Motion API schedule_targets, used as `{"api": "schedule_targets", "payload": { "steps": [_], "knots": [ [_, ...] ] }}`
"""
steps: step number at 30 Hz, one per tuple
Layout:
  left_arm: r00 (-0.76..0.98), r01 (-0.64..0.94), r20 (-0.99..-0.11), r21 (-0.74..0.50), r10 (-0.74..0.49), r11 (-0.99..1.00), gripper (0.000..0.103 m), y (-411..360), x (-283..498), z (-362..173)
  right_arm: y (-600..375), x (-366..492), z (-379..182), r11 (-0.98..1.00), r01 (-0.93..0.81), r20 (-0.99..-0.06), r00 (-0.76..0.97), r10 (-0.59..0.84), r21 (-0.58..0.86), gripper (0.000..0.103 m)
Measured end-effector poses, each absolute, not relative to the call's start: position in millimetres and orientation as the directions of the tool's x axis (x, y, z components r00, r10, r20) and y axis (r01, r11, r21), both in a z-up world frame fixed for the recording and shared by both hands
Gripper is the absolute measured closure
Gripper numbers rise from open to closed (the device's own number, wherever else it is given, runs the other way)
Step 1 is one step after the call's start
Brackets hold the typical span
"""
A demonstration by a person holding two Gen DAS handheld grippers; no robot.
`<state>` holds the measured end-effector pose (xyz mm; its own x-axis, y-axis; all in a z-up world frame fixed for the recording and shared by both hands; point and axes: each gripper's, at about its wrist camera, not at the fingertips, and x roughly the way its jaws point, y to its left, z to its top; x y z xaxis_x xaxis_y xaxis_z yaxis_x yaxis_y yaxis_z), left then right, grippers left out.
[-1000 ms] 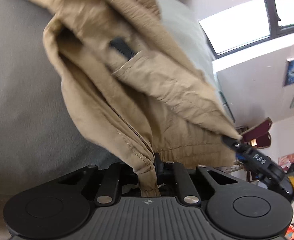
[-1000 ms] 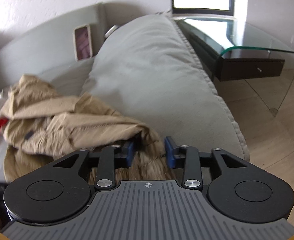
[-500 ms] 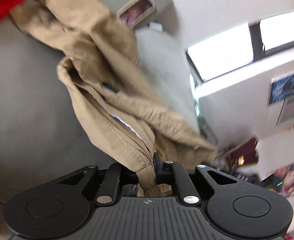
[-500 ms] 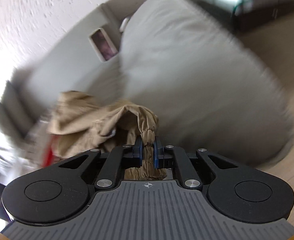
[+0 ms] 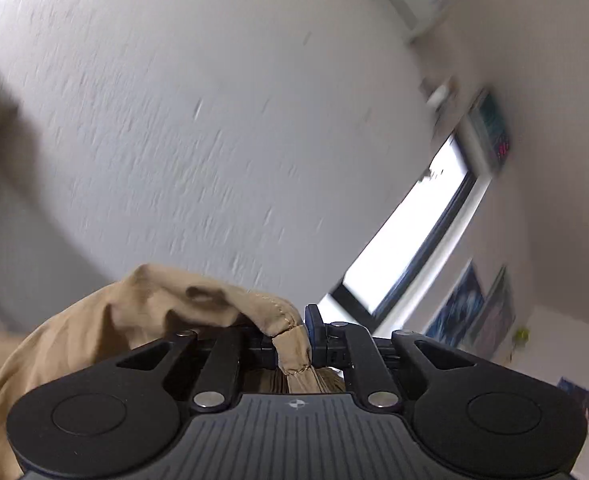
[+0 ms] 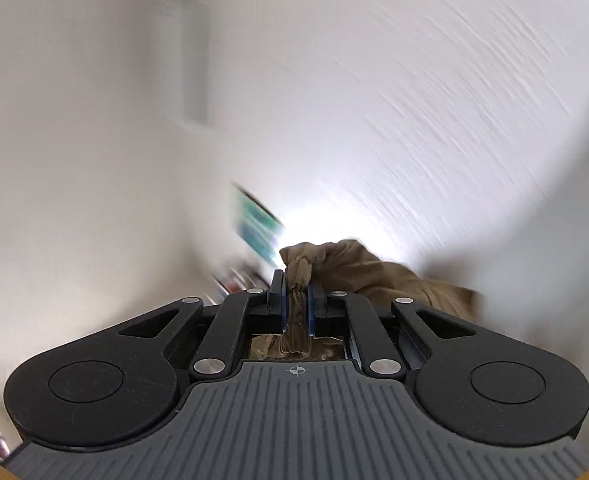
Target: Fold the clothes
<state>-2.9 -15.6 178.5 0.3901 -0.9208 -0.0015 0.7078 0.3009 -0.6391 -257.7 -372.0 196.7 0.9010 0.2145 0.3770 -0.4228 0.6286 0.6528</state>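
- Left hand-held gripper (image 5: 292, 338) clenched on a tan garment (image 5: 142, 312) hem, pointing at a blurred white wall (image 5: 214, 120).
- Right hand-held gripper (image 6: 295, 300) clenched on bunched tan cloth.

1. Daylight is coming in through the window (image 5: 410, 236), blowing out white.
2. Motion blur is streaking the textured wall (image 5: 198, 120) in both views.
3. Fisheye edges are curving and darkening at the corners.
4. Glare is blooming behind the tan cloth (image 6: 358, 268).

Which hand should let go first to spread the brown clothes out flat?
Probably neither. The left gripper and the right gripper are both shut on the tan garment, both aimed up at the wall. Neither view shows a better-placed side.
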Motion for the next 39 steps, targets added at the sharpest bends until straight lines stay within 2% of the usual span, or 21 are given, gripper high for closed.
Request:
{"api": "schedule_targets", "payload": {
  "steps": [1,3,4,5,9,10,14,17,19,20,24,26,29,33,35,39],
  "knots": [
    [0.394,0.725,0.027,-0.623,-0.919,0.293,0.093,-11,-8,194,-365,-256,208,0.649,-0.402,0.356,0.911,0.209,0.646,0.094],
    [0.400,0.759,0.083,-0.588,-0.913,0.279,0.094,-3,-18,225,-356,-243,224,0.643,-0.343,0.258,0.939,0.226,0.684,0.094],
    [0.402,0.775,0.111,-0.570,-0.909,0.273,0.094,1,-23,240,-353,-241,233,0.649,-0.335,0.246,0.942,0.227,0.683,0.094],
    [0.403,0.791,0.140,-0.551,-0.905,0.267,0.094,5,-28,256,-347,-245,245,0.667,-0.345,0.267,0.938,0.222,0.660,0.094],
    [0.364,0.869,0.283,-0.447,-0.887,0.214,0.093,30,-59,305,-319,-296,285,0.778,-0.422,0.509,0.847,0.156,0.465,0.094],
    [0.379,0.858,0.266,-0.460,-0.887,0.229,0.093,31,-60,310,-318,-300,288,0.790,-0.391,0.494,0.860,0.129,0.473,0.094],
    [0.418,0.804,0.185,-0.531,-0.890,0.267,0.093,34,-48,313,-323,-299,297,0.794,-0.217,0.327,0.945,0.025,0.567,0.094],
    [0.336,0.879,0.284,-0.438,-0.898,0.190,0.093,43,-67,309,-310,-319,301,0.850,-0.184,0.370,0.929,-0.014,0.493,0.094],
    [0.278,0.933,0.381,-0.327,-0.882,0.153,0.093,53,-94,314,-293,-346,302,0.911,-0.155,0.470,0.881,-0.047,0.383,0.094],
    [0.305,0.927,0.361,-0.324,-0.881,0.188,0.092,49,-97,316,-289,-353,300,0.915,-0.148,0.484,0.873,-0.058,0.376,0.094],
    [0.417,0.876,0.238,-0.361,-0.877,0.319,0.092,29,-88,318,-315,-323,284,0.811,-0.154,0.274,0.962,-0.008,0.564,0.094],
    [0.420,0.847,0.176,-0.429,-0.890,0.315,0.092,21,-66,308,-323,-331,281,0.804,-0.163,0.282,0.959,-0.007,0.572,0.094],
    [0.406,0.847,0.168,-0.438,-0.898,0.301,0.092,20,-57,299,-315,-341,291,0.873,-0.118,0.299,0.954,-0.034,0.473,0.094],
    [0.460,0.805,0.117,-0.474,-0.880,0.358,0.091,9,-28,297,-328,-302,301,0.894,-0.069,0.222,0.975,-0.035,0.443,0.094],
    [0.492,0.738,0.005,-0.533,-0.870,0.415,0.091,-10,14,280,-340,-274,303,0.891,-0.052,0.172,0.985,-0.030,0.452,0.094],
    [0.524,0.609,-0.201,-0.591,-0.828,0.529,0.092,-60,110,233,-386,-159,276,0.855,0.057,-0.003,0.998,-0.064,0.515,0.094]
  ]
}}
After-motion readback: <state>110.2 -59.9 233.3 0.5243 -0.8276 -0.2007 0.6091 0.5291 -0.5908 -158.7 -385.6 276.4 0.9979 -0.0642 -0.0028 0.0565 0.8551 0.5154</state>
